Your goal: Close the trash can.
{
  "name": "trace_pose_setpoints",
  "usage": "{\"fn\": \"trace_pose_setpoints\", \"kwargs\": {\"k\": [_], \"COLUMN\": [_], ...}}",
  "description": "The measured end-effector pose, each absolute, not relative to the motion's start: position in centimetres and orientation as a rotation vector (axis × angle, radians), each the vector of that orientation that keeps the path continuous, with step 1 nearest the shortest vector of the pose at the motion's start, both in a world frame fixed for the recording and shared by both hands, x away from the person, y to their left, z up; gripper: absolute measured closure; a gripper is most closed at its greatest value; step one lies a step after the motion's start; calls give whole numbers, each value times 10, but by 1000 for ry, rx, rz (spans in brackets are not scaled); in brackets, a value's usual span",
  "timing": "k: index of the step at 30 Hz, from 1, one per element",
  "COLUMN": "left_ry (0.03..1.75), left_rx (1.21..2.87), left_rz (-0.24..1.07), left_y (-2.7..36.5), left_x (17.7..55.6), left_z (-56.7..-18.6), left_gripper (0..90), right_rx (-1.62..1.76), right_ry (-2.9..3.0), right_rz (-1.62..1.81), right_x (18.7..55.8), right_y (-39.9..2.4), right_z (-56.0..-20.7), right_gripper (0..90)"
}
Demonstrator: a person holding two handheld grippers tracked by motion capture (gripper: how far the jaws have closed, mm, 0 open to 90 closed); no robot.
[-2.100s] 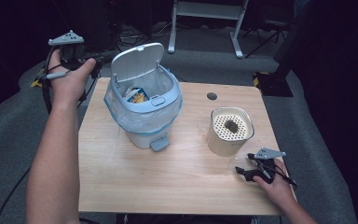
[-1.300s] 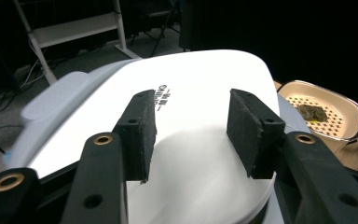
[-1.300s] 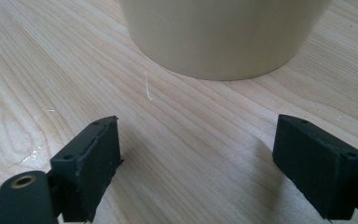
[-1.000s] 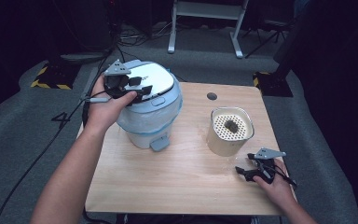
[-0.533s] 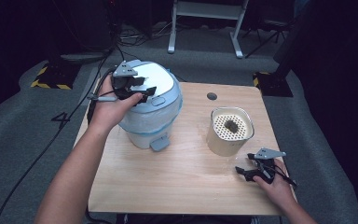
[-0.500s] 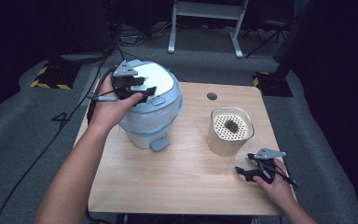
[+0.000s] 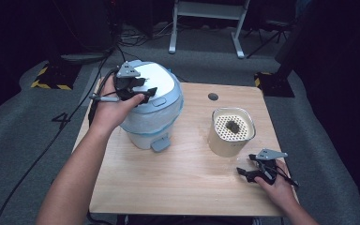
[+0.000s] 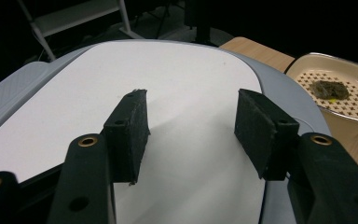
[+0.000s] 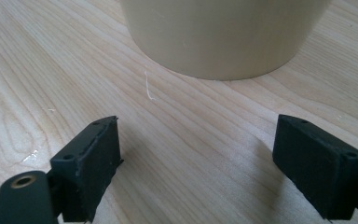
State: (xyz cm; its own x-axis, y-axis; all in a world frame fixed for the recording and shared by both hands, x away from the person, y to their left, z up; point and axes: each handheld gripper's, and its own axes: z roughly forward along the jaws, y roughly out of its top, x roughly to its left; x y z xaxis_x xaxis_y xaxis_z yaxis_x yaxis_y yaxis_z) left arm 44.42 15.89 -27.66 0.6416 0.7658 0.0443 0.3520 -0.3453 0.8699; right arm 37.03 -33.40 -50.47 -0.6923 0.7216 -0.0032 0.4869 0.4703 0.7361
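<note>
A pale blue bin (image 7: 152,122) with a white lid (image 7: 157,84) stands at the table's left, its lid down. My left gripper (image 7: 144,86) rests over the lid, open; in the left gripper view its jaws (image 8: 193,126) straddle bare white lid (image 8: 191,79) with nothing between them. A cream container (image 7: 232,131) with a perforated insert and a dark lump on it stands at the right. My right gripper (image 7: 246,165) lies on the table just in front of it, open; in the right gripper view its jaws (image 9: 200,158) face the container's wall (image 9: 223,32).
The wooden table (image 7: 187,183) has a round cable hole (image 7: 213,96) at the back. Cables (image 7: 70,117) trail off its left side onto grey carpet. A white stand (image 7: 206,18) is on the floor behind. The cream container (image 8: 340,88) sits beyond the lid in the left gripper view.
The bin's lid, up two seconds ago, is now down. My left gripper came from beyond the table's left edge onto the lid and has since barely shifted. The right gripper has stayed put.
</note>
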Motion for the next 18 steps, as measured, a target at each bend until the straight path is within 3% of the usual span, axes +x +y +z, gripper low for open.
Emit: {"fn": "trace_pose_setpoints", "kwargs": {"k": [2,5,18], "left_ry": [872,831,634], "left_rx": [1941,1877,1903], "left_rz": [582,554,514], "left_y": [157,154,134], "left_x": [443,437,365], "left_z": [-274,-267,-254], "left_gripper": [332,317,306], "right_rx": [1025,1025,1024], "right_ry": [2409,2408,2411], "right_rz": [1055,1055,1053], "right_x": [370,370,371], "right_y": [-334,-334,-334], "right_z": [-505,-505,-505], "right_gripper": [149,149,149]}}
